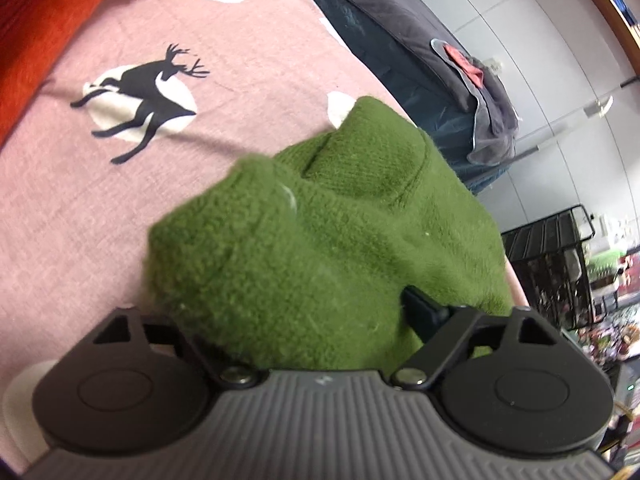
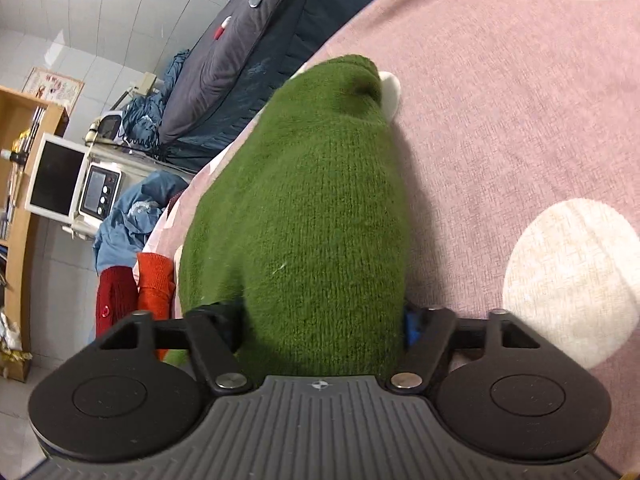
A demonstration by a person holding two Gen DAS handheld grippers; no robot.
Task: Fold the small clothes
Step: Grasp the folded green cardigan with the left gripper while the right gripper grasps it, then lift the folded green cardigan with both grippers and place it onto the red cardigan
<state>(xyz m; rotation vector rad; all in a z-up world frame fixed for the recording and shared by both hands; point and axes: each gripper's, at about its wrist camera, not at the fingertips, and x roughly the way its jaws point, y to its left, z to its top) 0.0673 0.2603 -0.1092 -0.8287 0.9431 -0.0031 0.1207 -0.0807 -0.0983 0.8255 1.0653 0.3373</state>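
A small green knitted garment (image 1: 320,232) hangs bunched over my left gripper (image 1: 316,320), which is shut on it; the cloth hides the fingertips. It is lifted above a pink bedspread (image 1: 120,208) with a deer print. In the right wrist view the same green garment (image 2: 304,220) drapes over my right gripper (image 2: 320,320), which is also shut on it, its fingers mostly covered by the knit.
An orange-red knit (image 1: 36,20) lies at the bedspread's far left and shows again beside a red garment (image 2: 116,300). A dark grey quilt (image 1: 420,40) lies on a neighbouring bed. A black wire crate (image 1: 552,264), a white appliance (image 2: 92,188) and a wooden shelf (image 2: 16,184) stand around.
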